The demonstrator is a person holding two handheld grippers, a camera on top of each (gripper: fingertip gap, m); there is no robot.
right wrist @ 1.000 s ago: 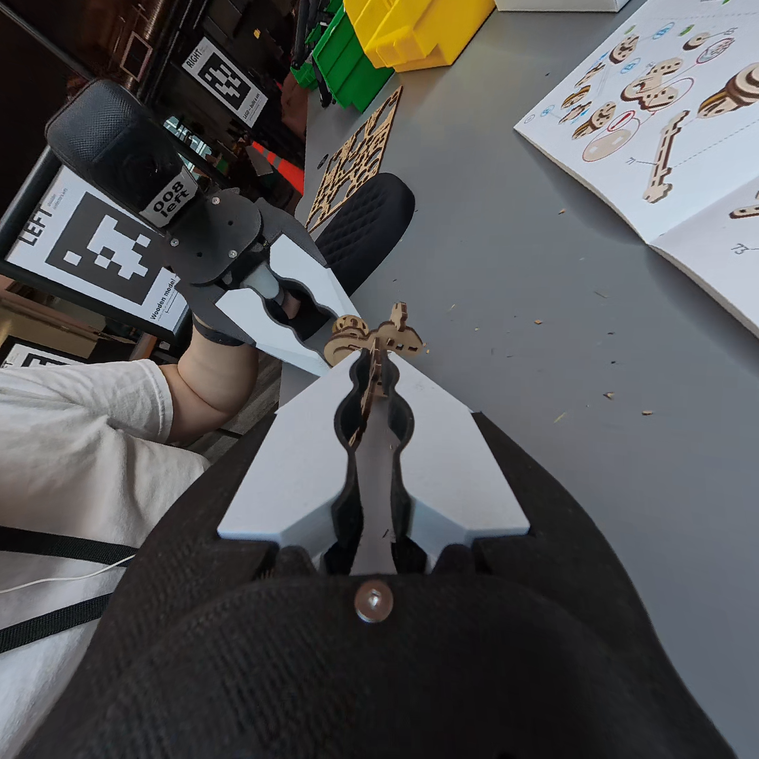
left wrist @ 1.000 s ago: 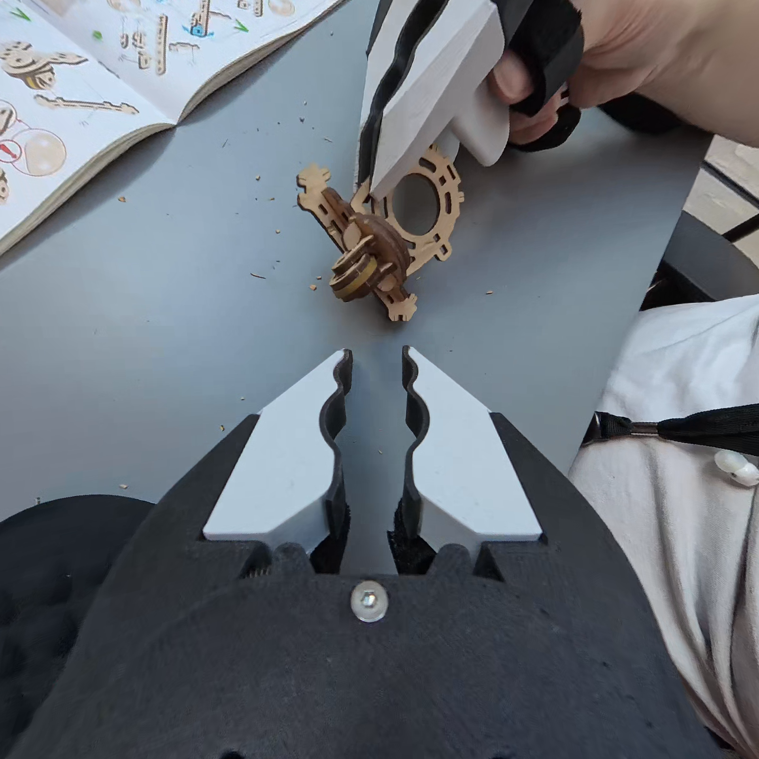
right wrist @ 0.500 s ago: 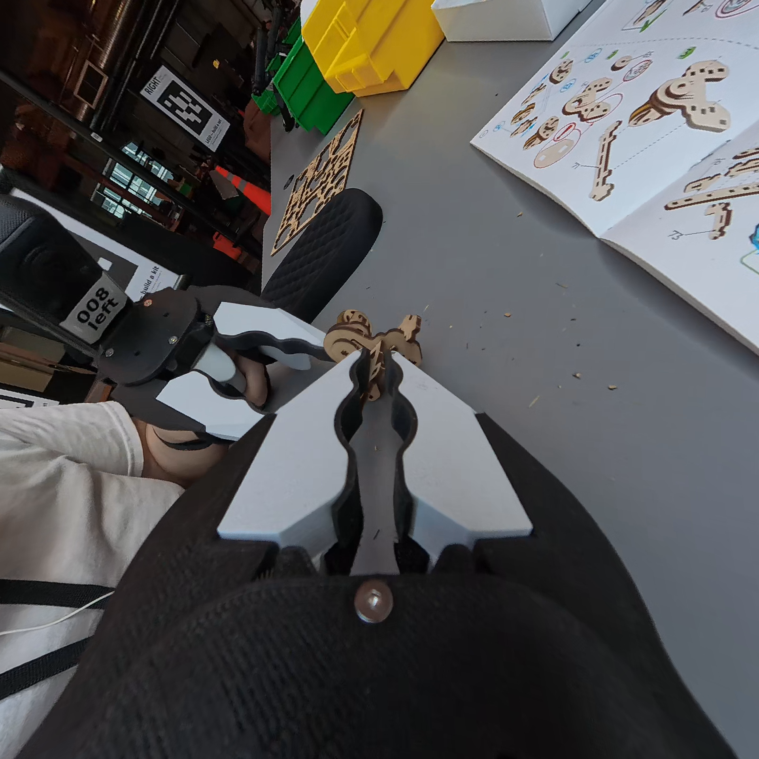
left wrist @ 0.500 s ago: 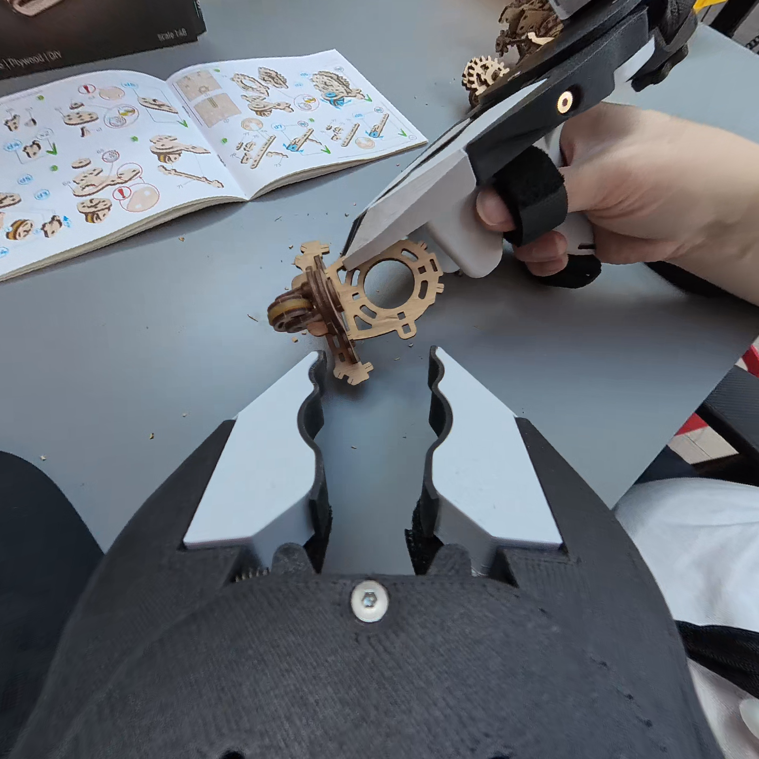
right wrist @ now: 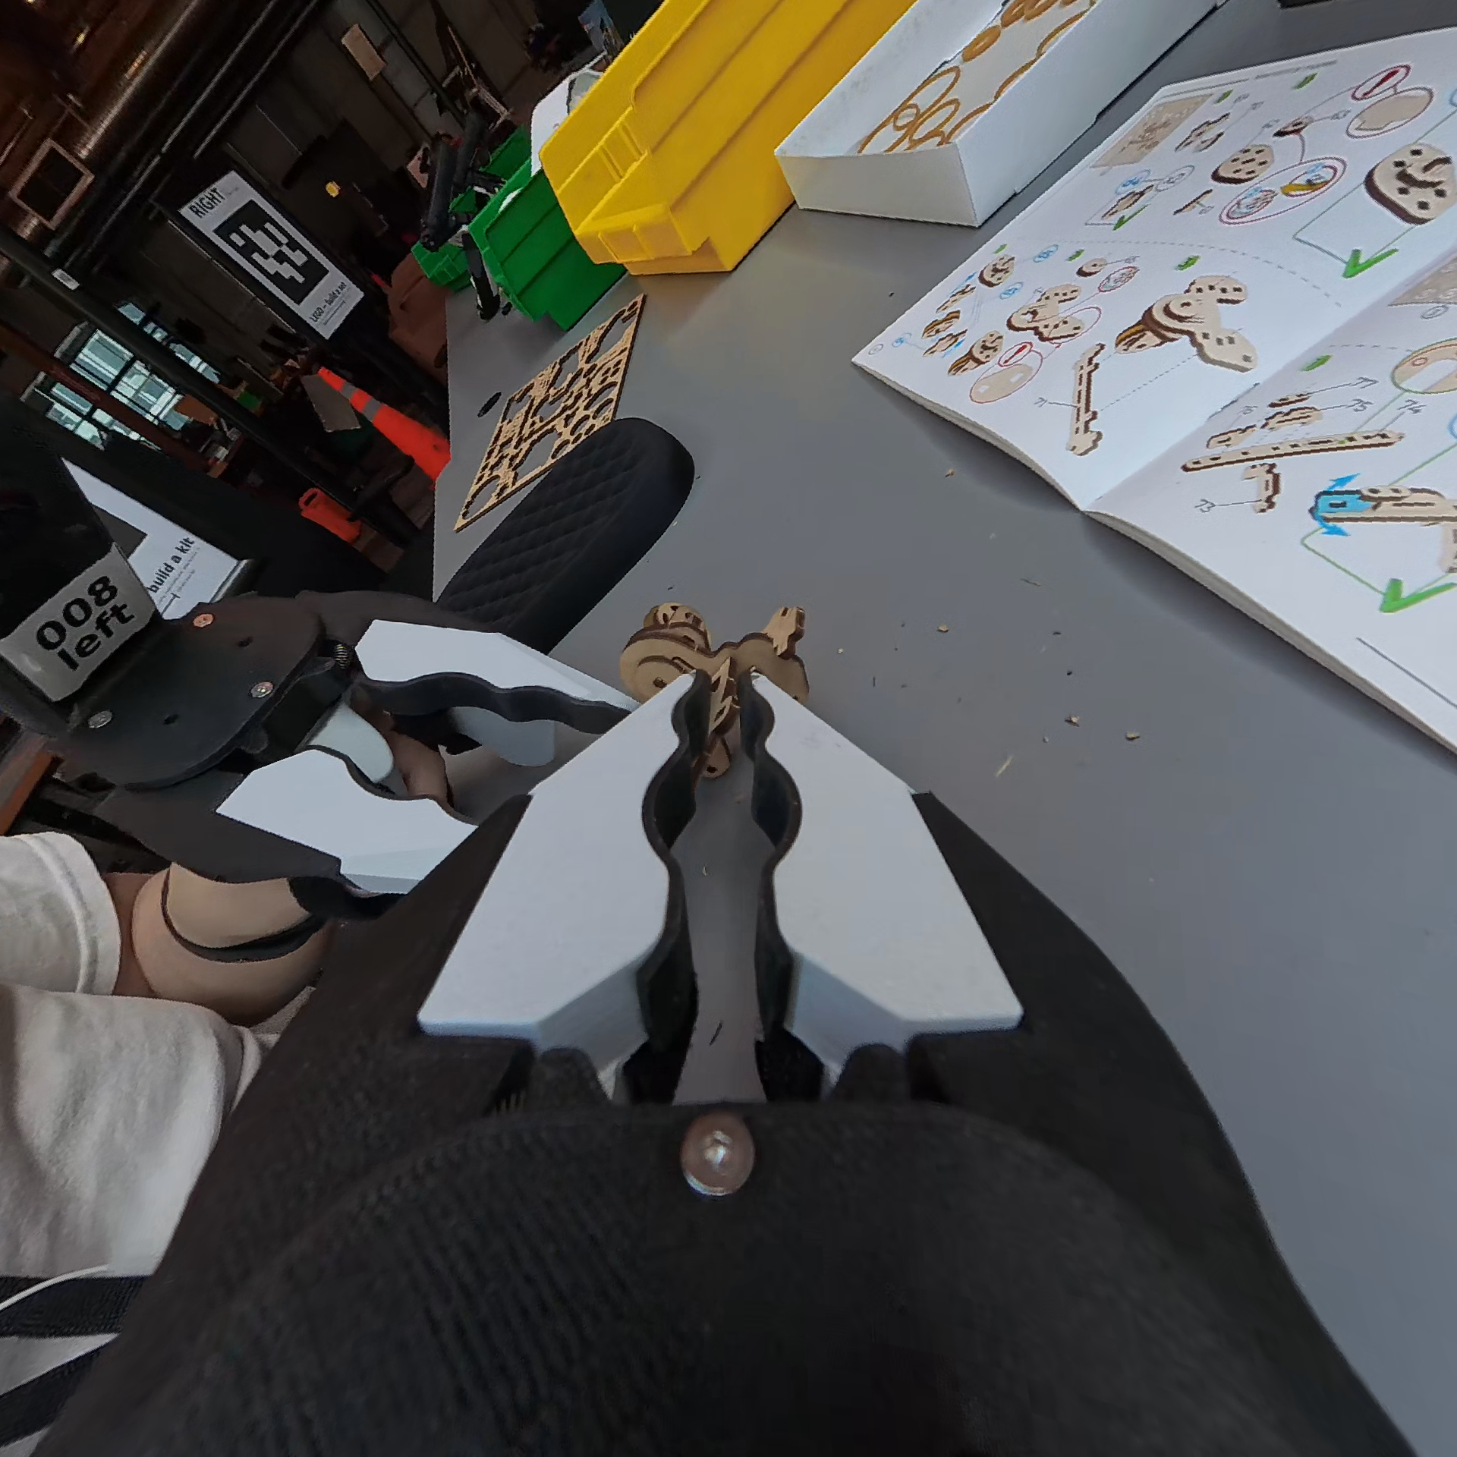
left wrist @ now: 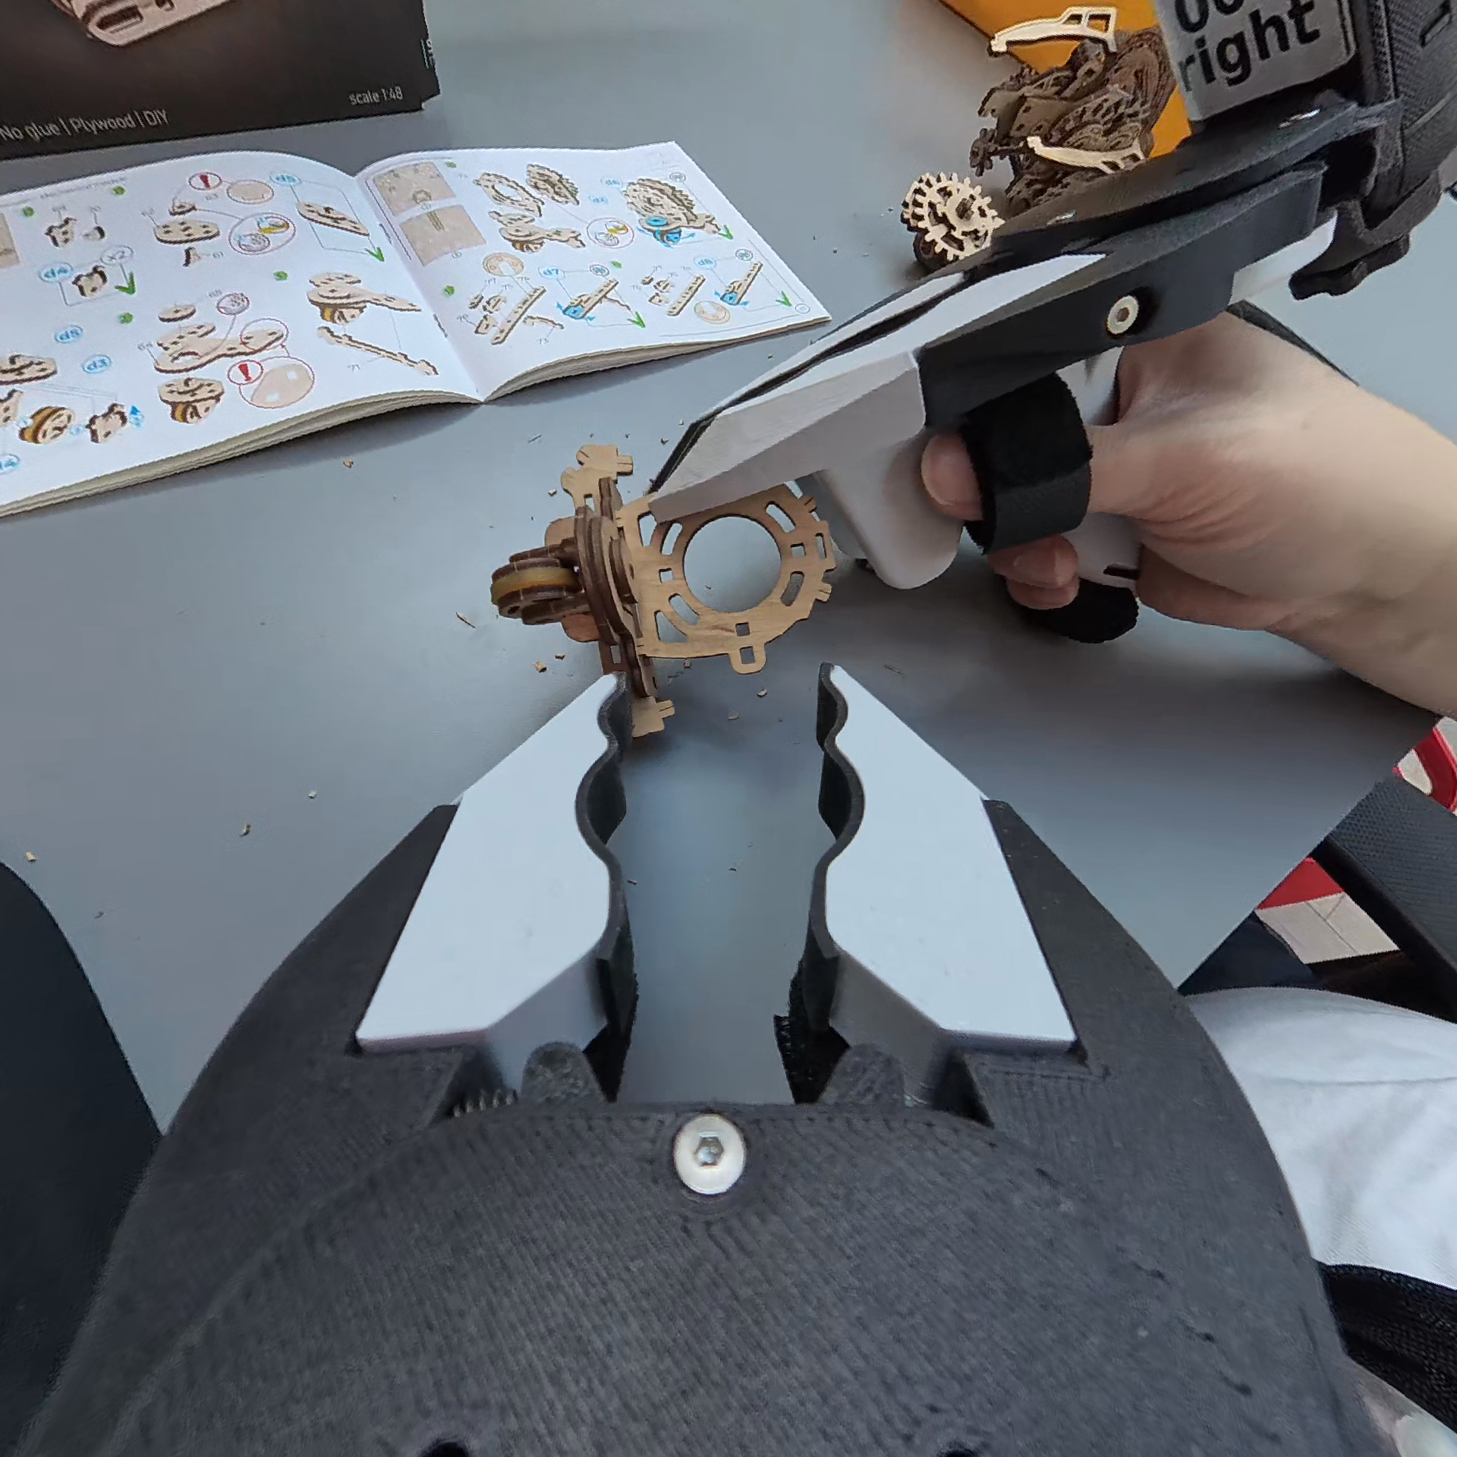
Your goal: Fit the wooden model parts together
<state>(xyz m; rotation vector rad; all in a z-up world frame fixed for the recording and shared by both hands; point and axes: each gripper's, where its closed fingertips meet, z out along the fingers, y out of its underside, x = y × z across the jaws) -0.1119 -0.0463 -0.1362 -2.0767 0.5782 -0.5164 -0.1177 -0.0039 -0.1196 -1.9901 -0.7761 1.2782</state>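
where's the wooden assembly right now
In the left wrist view the wooden assembly sits mid-frame above the grey table, pinched by the right gripper, just ahead of the open left gripper.

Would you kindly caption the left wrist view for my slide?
Right tongs grip the wooden assembly above the grey table; open left tongs wait just before it.

Black textured gripper bodies, pale grey wedge fingers (left wrist: 504, 883) lined with wavy black pads, a silver screw (left wrist: 708, 1155) centred on each. Black finger straps (left wrist: 1025, 465), white sleeve (right wrist: 55, 907), grey labelled tags.
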